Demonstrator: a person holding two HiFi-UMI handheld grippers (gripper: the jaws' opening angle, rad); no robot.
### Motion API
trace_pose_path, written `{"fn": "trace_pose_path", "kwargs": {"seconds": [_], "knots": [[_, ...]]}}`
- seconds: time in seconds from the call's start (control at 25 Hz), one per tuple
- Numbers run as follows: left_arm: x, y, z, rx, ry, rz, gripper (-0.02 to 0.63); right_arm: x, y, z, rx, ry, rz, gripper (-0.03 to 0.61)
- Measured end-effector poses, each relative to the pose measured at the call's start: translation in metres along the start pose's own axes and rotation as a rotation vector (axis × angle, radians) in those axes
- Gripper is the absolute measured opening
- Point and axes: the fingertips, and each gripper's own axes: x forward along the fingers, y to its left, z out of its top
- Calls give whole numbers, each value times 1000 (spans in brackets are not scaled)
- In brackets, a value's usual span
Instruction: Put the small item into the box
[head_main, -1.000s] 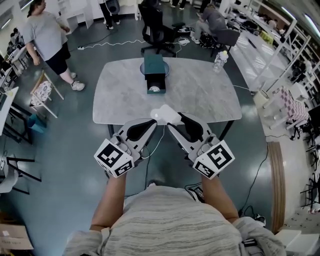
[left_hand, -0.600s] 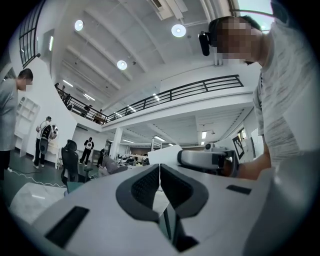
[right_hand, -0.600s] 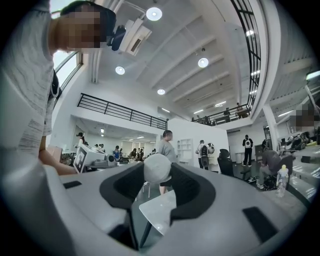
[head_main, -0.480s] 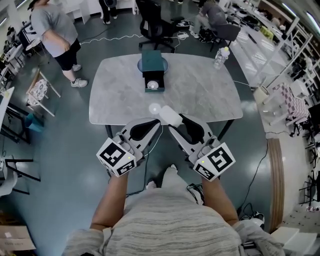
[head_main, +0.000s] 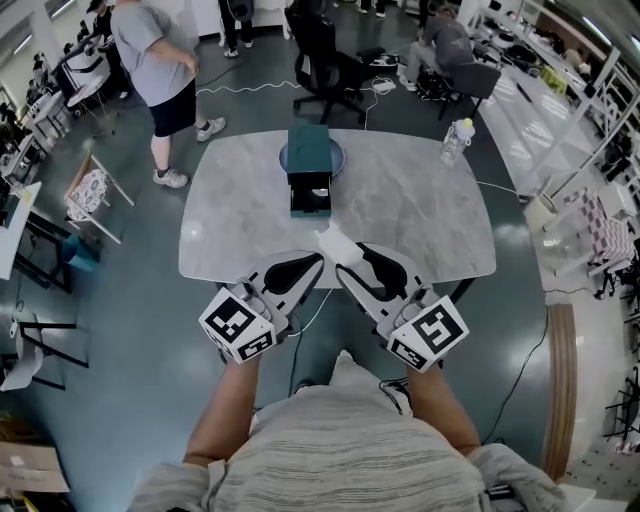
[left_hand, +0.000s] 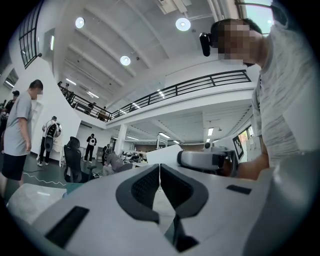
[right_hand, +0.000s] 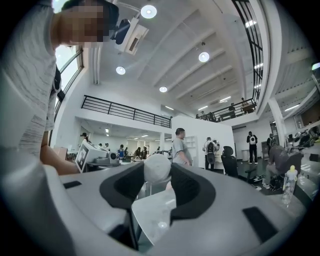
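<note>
The right hand-held gripper holds the small white item: its jaws stand fairly wide apart with the rounded pale thing pressed between the pads. The left hand-held gripper has its jaws brought together with nothing between them.

In the head view the teal box stands on the far middle of the grey counter. Its drawer is pulled out on the side of the box that faces the person, and something pale seems to lie in it, though it is too small to name. The small white item hangs well short of the box, about over the counter edge on the person's side and roughly in line with the drawer. The right hand-held gripper and the left hand-held gripper are just beside each other there. A bottle stands well to the right of the box.

The step in hand looks like the carry: the item is picked up but not yet delivered. The next move calls for bringing the right hand-held gripper across to the box, centring the item over the open drawer, lowering it inside, and only then parting the jaws. The left hand-held gripper could steady the box if it shifts
</note>
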Motion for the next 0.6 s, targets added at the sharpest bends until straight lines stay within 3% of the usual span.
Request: {"fn": "trace_pose_path", "kwargs": {"seconds": [0.32,0.6], "knots": [[69,30,6,35,-3,19,25,13,-75,6,-5,7,50,181],[84,58,1,39,19,48,25,33,-107,0,18,9,66,181]]}}
